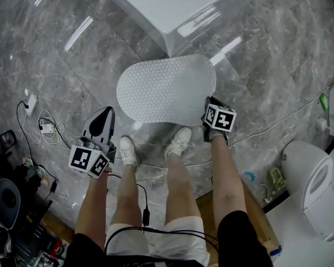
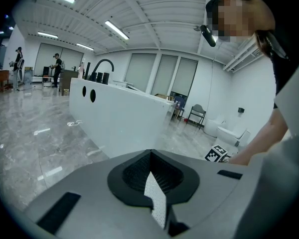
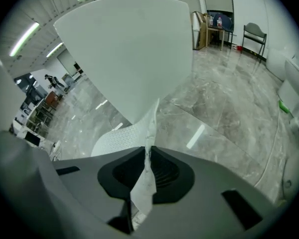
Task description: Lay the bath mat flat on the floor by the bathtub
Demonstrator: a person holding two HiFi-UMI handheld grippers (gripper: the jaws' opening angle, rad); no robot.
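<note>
The bath mat [image 1: 167, 89], a white oval with small dots, spreads over the grey marble floor just in front of the white bathtub [image 1: 172, 10] corner. My right gripper [image 1: 210, 111] is shut on the mat's near right edge; in the right gripper view a strip of mat [image 3: 145, 178] stands pinched between the jaws. My left gripper [image 1: 107, 113] sits at the mat's near left side. In the left gripper view a dotted sliver of mat [image 2: 157, 203] shows between the closed jaws, with the bathtub [image 2: 119, 126] straight ahead.
The person's white shoes [image 1: 128, 152] [image 1: 180, 141] stand just behind the mat. Cables and a power strip [image 1: 30, 102] lie at the left, clutter [image 1: 5, 199] at bottom left. A cable [image 1: 284, 118] crosses the floor at the right, near a white toilet [image 1: 314, 188].
</note>
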